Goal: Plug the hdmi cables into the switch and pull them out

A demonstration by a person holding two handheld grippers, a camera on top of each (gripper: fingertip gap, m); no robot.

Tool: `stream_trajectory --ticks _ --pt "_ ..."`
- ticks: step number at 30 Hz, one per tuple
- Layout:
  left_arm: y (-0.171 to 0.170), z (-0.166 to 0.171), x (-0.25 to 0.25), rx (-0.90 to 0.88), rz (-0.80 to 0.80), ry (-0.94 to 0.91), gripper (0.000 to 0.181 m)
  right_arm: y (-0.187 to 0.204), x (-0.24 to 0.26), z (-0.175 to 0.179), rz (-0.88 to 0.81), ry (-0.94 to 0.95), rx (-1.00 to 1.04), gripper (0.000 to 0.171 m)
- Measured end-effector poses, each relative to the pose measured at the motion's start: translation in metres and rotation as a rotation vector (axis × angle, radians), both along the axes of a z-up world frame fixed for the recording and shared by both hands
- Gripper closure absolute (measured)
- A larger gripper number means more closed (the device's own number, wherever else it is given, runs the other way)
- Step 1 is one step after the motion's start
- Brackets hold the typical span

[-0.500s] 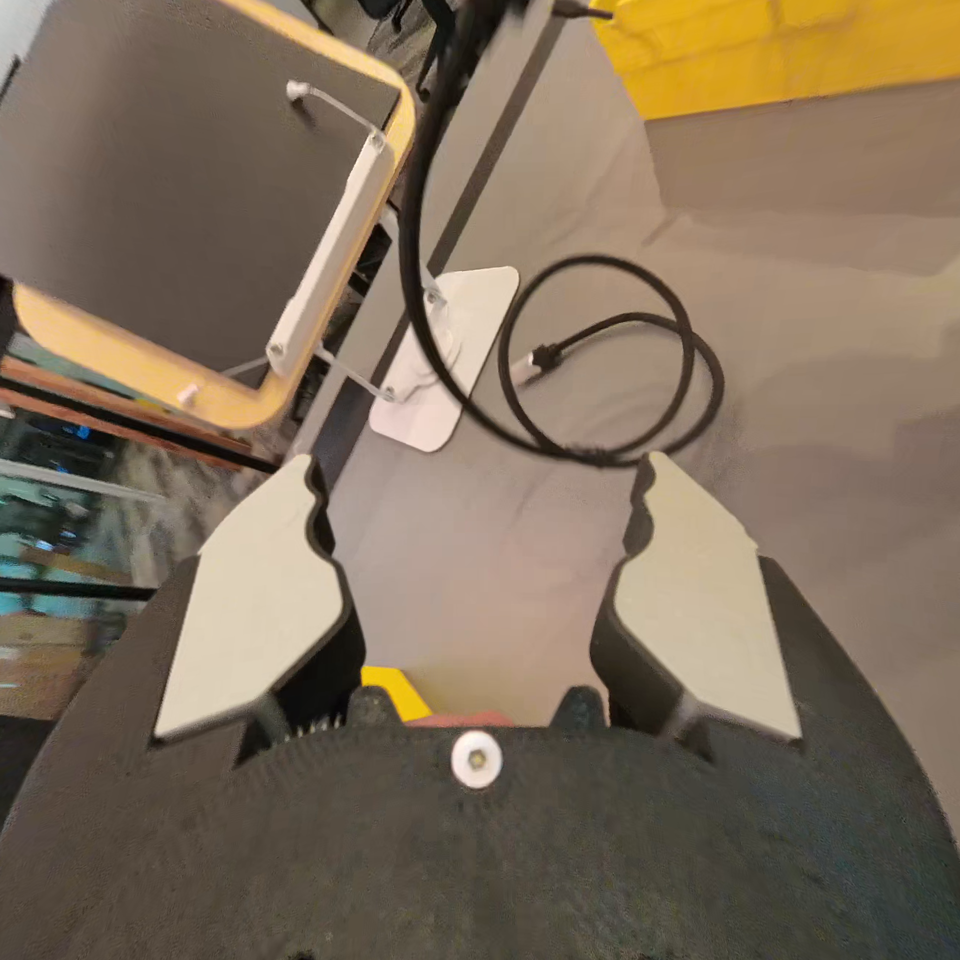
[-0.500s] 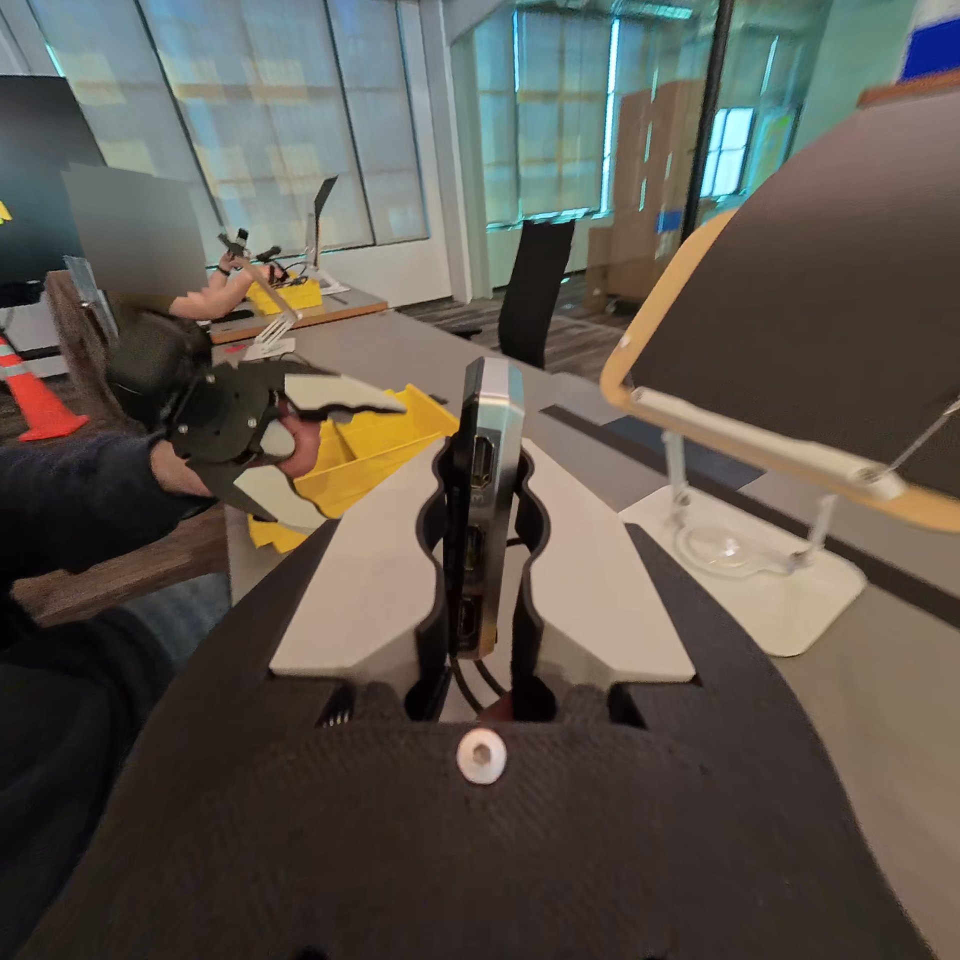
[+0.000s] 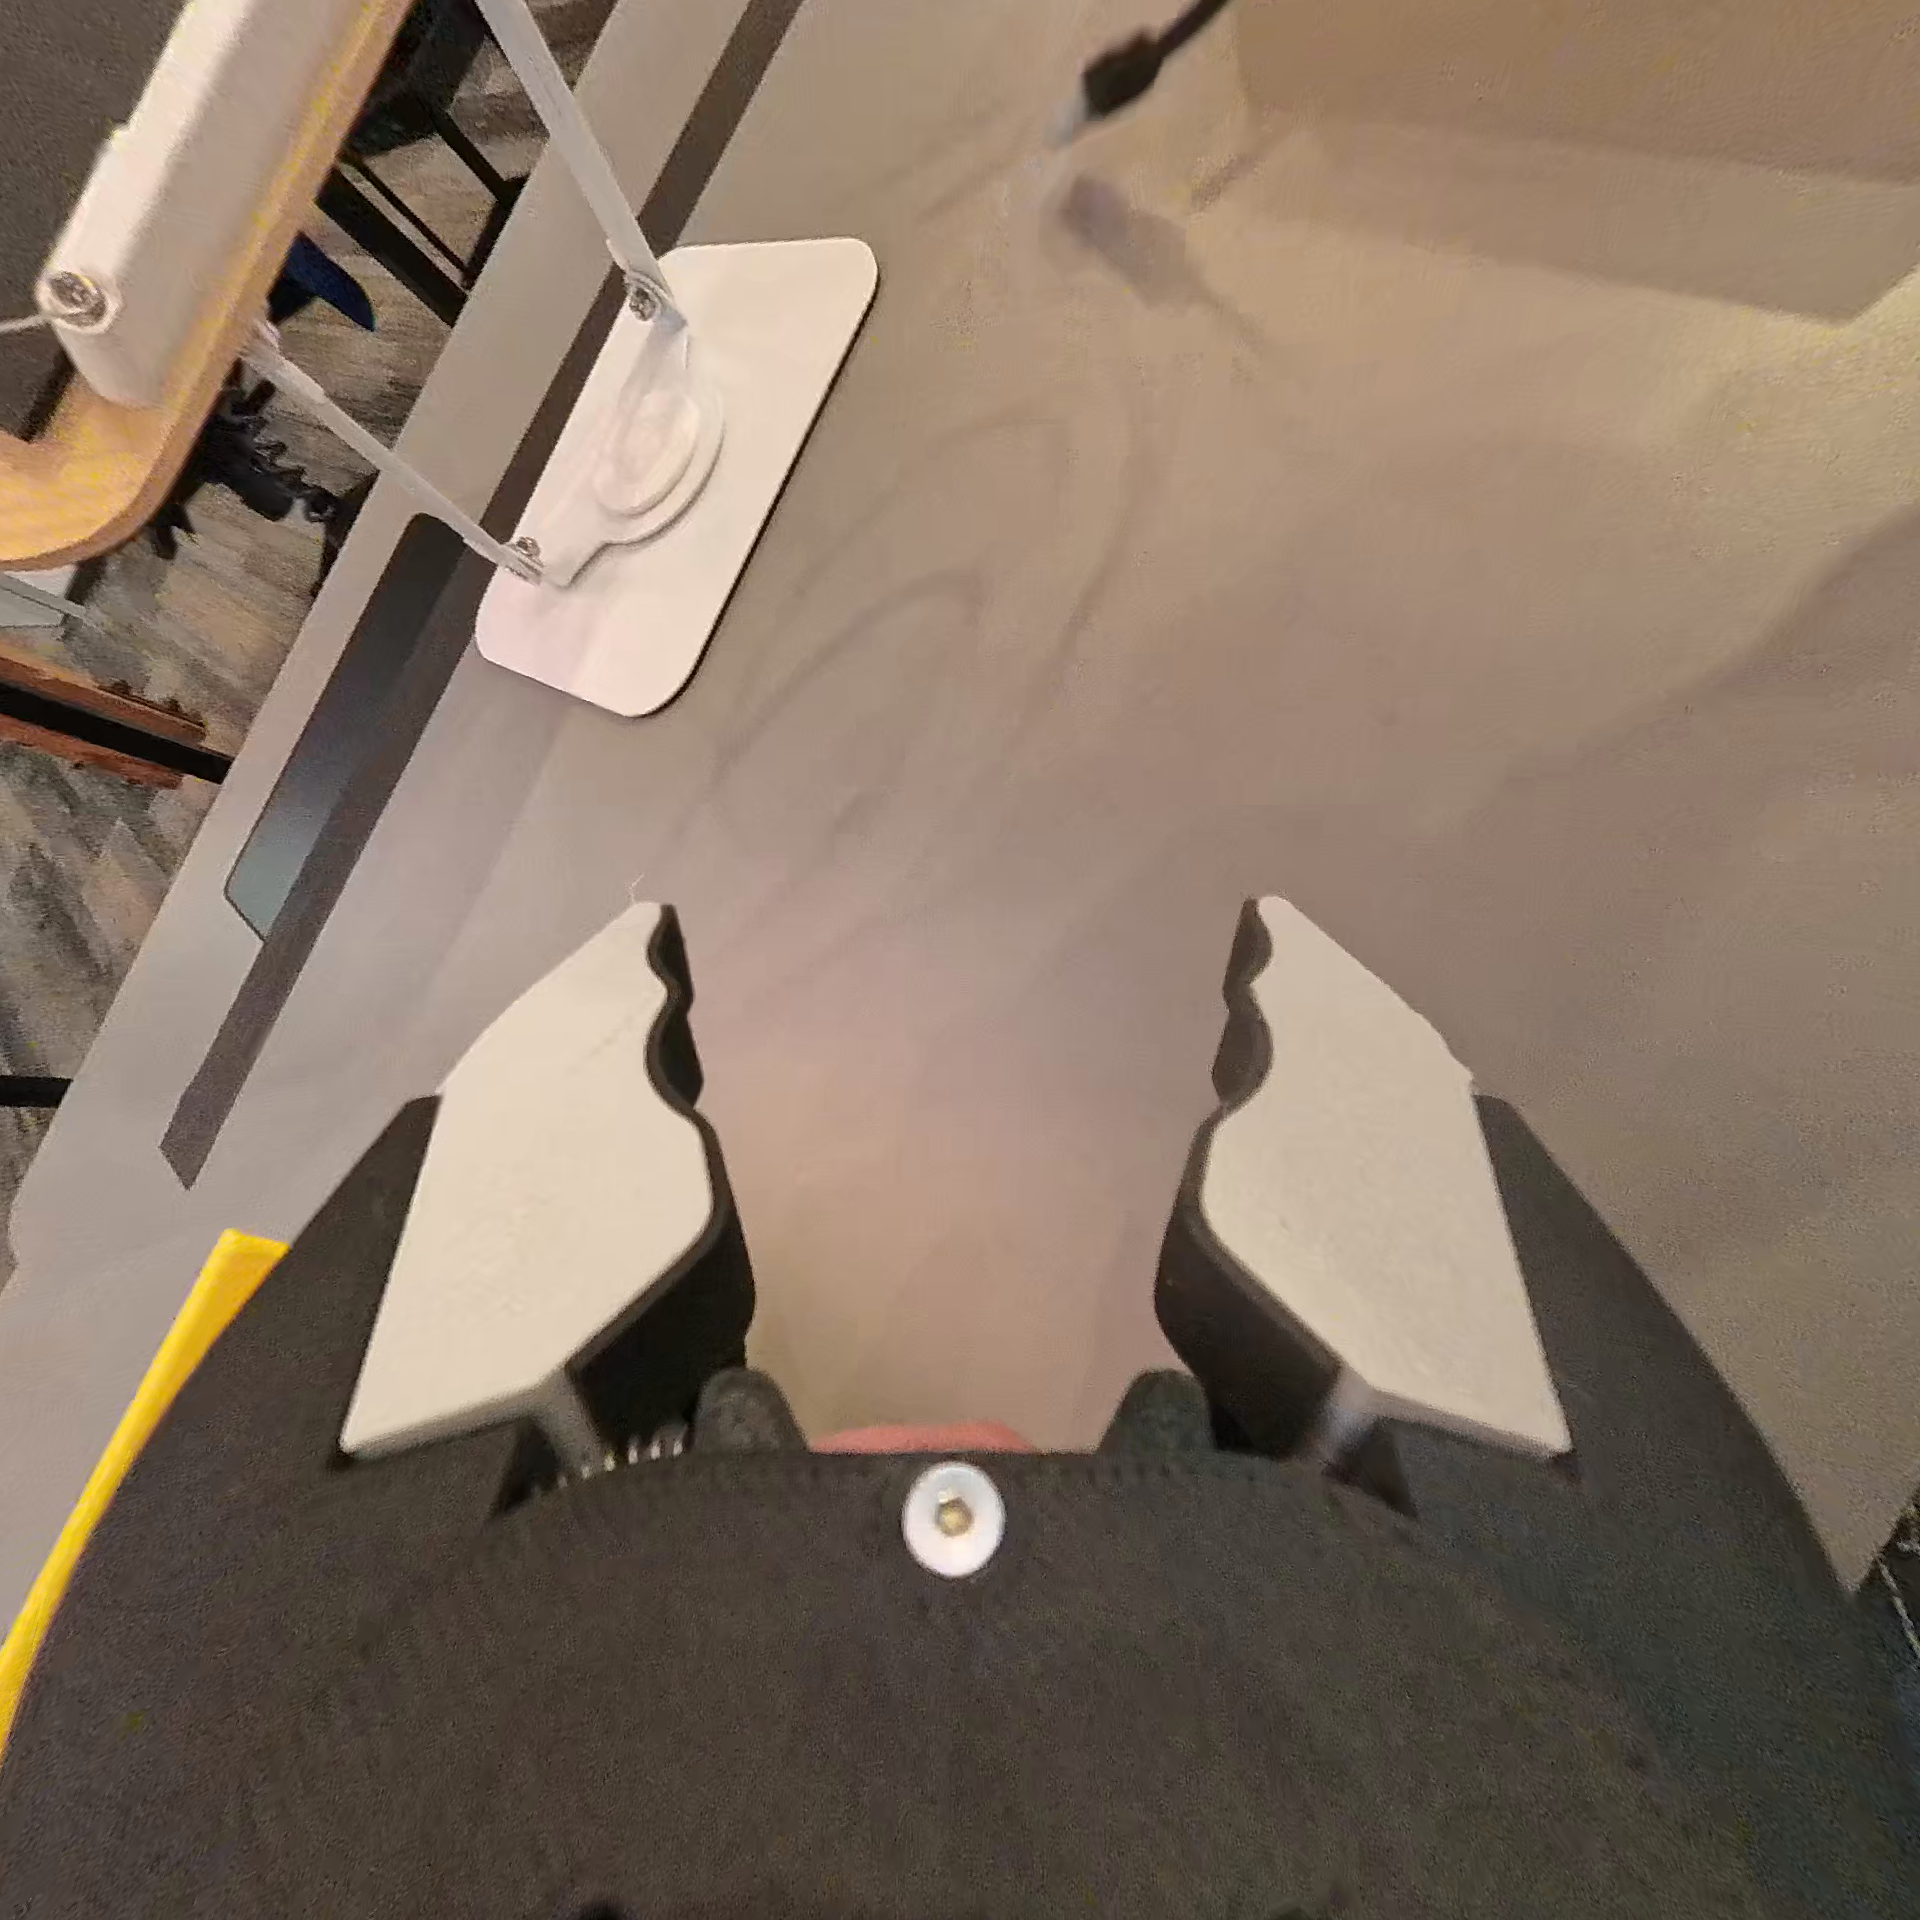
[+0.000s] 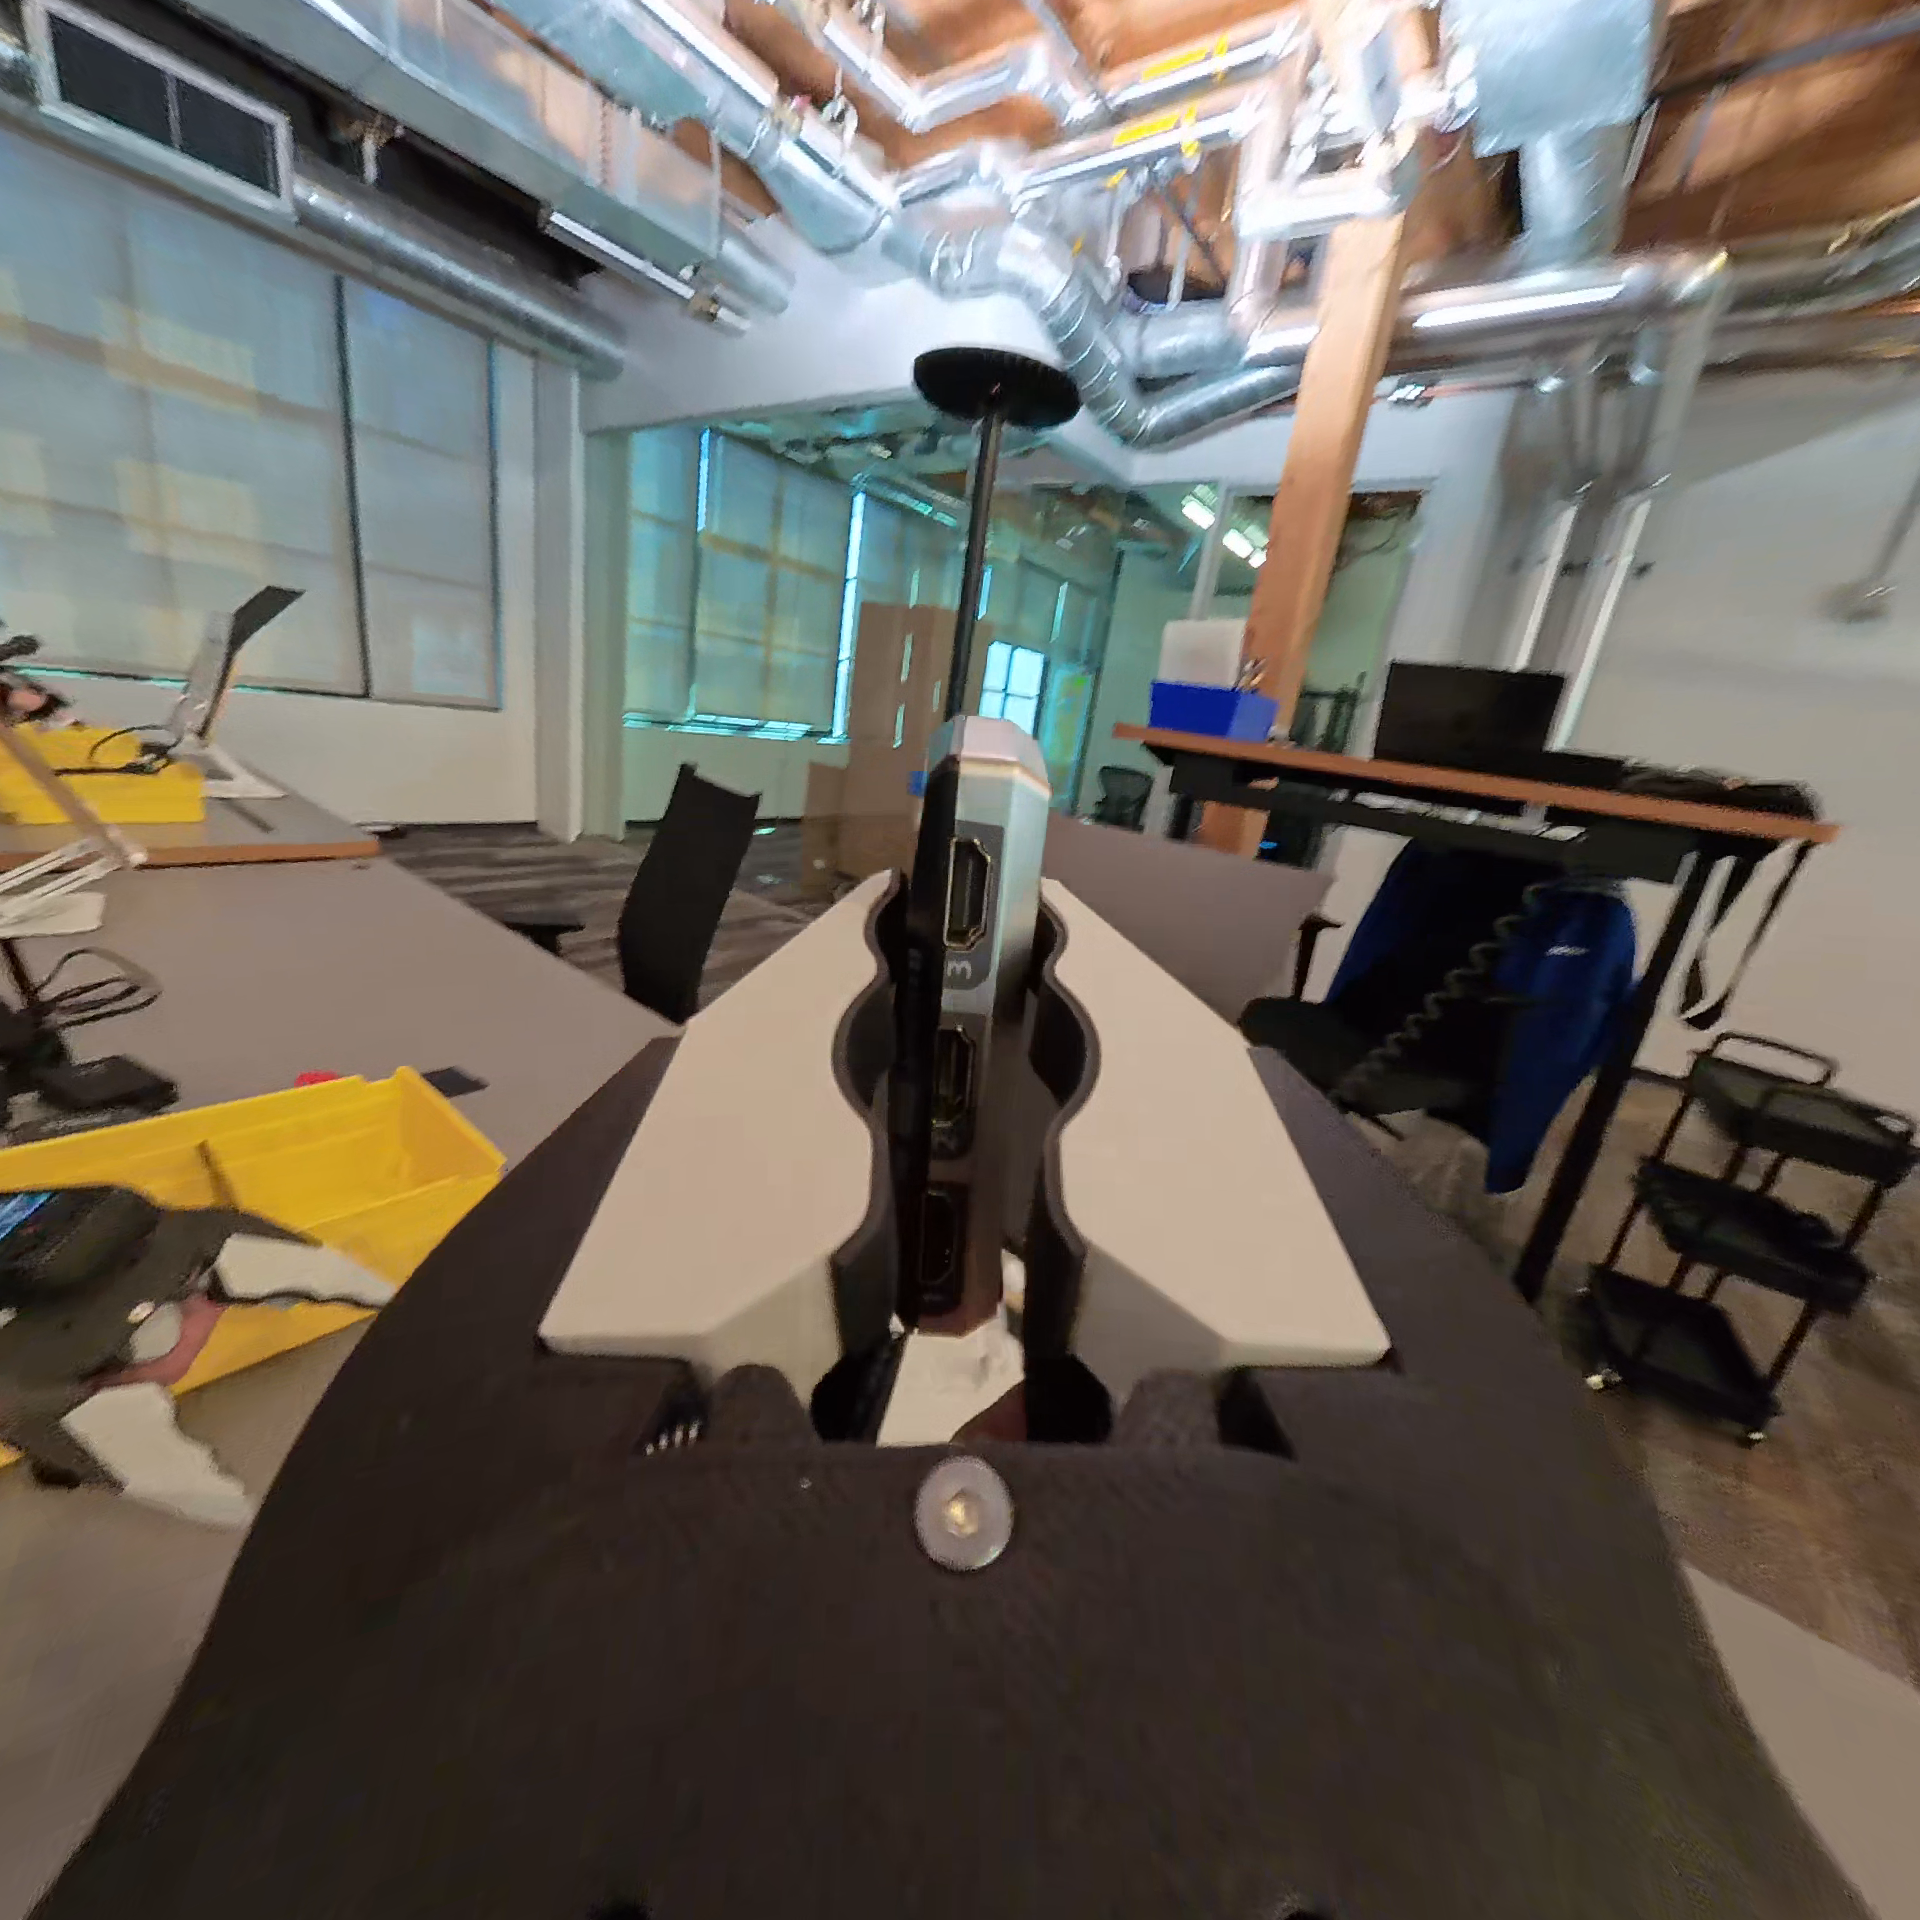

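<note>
My right gripper (image 4: 966,914) is shut on the silver HDMI switch (image 4: 971,997), held upright on its edge with three empty ports facing the camera. My left gripper (image 3: 961,914) is open and empty above the bare grey table (image 3: 1195,675). A black HDMI plug (image 3: 1117,78) with its cable lies blurred at the top of the left wrist view, far beyond the fingers. The left gripper also shows in the right wrist view (image 4: 197,1382), low at the far left, jaws apart.
A white stand base (image 3: 675,457) with thin struts holds a wood-edged panel (image 3: 125,457) at the table's left edge. A yellow bin (image 4: 312,1174) sits left of the right gripper. A black chair (image 4: 675,894), a wooden desk (image 4: 1455,790) and a black cart (image 4: 1766,1226) stand beyond.
The left gripper has moved closer to the table; the cable loop has gone out of view, only the plug shows. The right gripper has tilted upward and turned right with the switch.
</note>
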State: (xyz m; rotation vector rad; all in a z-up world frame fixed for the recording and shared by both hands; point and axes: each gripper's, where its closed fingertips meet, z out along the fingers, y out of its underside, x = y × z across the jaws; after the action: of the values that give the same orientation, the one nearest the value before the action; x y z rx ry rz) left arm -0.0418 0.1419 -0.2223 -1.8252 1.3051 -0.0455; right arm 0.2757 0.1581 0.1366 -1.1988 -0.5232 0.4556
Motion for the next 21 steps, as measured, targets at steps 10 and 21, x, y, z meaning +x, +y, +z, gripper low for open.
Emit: stream_trajectory --ticks 10,21 --pt "-0.001 -0.026 -0.001 -0.057 -0.004 0.047 0.083 -0.012 0.077 0.076 -0.216 0.037 0.185 0.153" --pt "0.006 -0.054 0.003 -0.13 -0.022 0.099 0.083 -0.005 0.118 0.114 -0.407 0.003 0.255 0.153"
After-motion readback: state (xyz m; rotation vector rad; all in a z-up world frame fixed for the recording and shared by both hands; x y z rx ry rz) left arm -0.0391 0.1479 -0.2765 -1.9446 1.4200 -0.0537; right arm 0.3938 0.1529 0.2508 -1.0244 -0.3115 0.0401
